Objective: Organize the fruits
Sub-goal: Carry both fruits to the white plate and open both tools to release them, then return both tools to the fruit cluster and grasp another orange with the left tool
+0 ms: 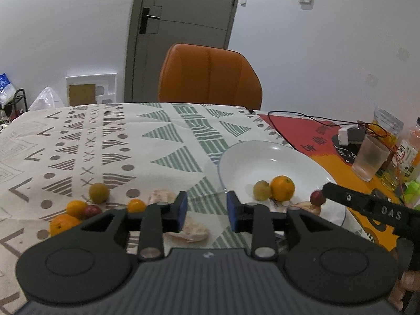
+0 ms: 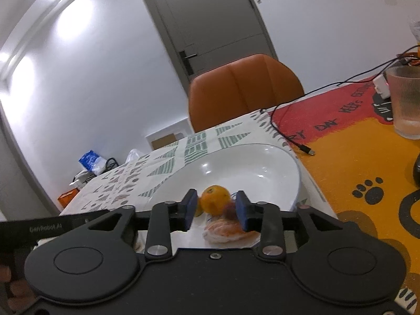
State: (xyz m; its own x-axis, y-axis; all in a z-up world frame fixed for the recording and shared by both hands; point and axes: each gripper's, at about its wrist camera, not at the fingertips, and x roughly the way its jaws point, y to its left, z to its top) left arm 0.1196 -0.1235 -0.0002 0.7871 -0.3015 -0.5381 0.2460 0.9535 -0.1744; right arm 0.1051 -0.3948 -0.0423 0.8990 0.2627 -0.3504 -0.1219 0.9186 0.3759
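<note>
We have both grippers low over the table, one at each side of the white bowl [image 1: 273, 157], which we judge is where the fruit is being gathered. Our left gripper [image 1: 207, 211] is released, its blue pads standing apart over the patterned tablecloth [image 1: 78, 136] with nothing pressed between them; a pale piece of peeled fruit [image 1: 190, 229] lies on the cloth just below and beside its left pad, not gripped. Our right gripper [image 2: 216, 210] is also released, its jaws parted over the near rim of the bowl. A peeled citrus piece [image 2: 225, 232] lies under them and a small dark red fruit [image 2: 231, 210] sits just inside the right pad, but the pads do not close on either. In the bowl we see an orange [image 1: 282, 187] touching a yellow-green fruit [image 1: 262, 190], with the red fruit and the peeled piece at the near edge. Still out on the cloth to the left is a loose cluster: a green-yellow fruit [image 1: 98, 192], two small oranges [image 1: 76, 208] [image 1: 136, 205], a red one [image 1: 92, 211] and a larger orange [image 1: 63, 224], plus another peeled piece [image 1: 161, 196]. We judge the sorting is partly done, with the left gripper nearest that cluster. A cup [image 1: 370, 157] and a black cable [image 1: 288, 120] stay off to the right, well away from the fruit.
</note>
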